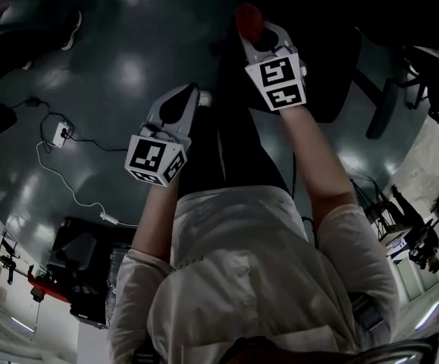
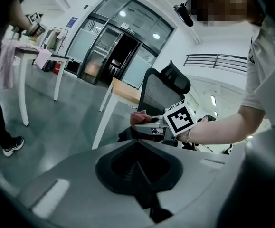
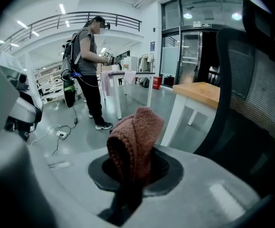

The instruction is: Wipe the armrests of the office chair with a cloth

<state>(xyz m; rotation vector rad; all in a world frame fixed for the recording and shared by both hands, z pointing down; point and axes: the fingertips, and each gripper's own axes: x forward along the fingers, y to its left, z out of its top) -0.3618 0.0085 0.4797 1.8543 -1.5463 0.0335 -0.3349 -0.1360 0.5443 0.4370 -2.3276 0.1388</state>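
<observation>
My right gripper [image 1: 251, 29] is shut on a folded reddish knitted cloth [image 1: 248, 17], which sticks up out of the jaws in the right gripper view [image 3: 135, 139]. The black mesh office chair [image 1: 329, 70] stands just beyond and to the right of it. Its backrest [image 3: 256, 94] fills the right edge of the right gripper view. A dark bar [image 1: 382, 108] further right may be an armrest. My left gripper [image 1: 195, 95] hangs lower left, shut and empty, away from the chair. The left gripper view shows its jaws closed [image 2: 138, 163], with the right gripper [image 2: 144, 123], cloth [image 2: 137, 118] and chair [image 2: 162, 87] ahead.
A power strip [image 1: 60, 133] with white cables lies on the grey floor at left. A black case [image 1: 83, 264] sits near my feet. A wooden-topped table [image 3: 199, 91] stands beside the chair. Another person [image 3: 87, 65] stands by a white table [image 2: 35, 56].
</observation>
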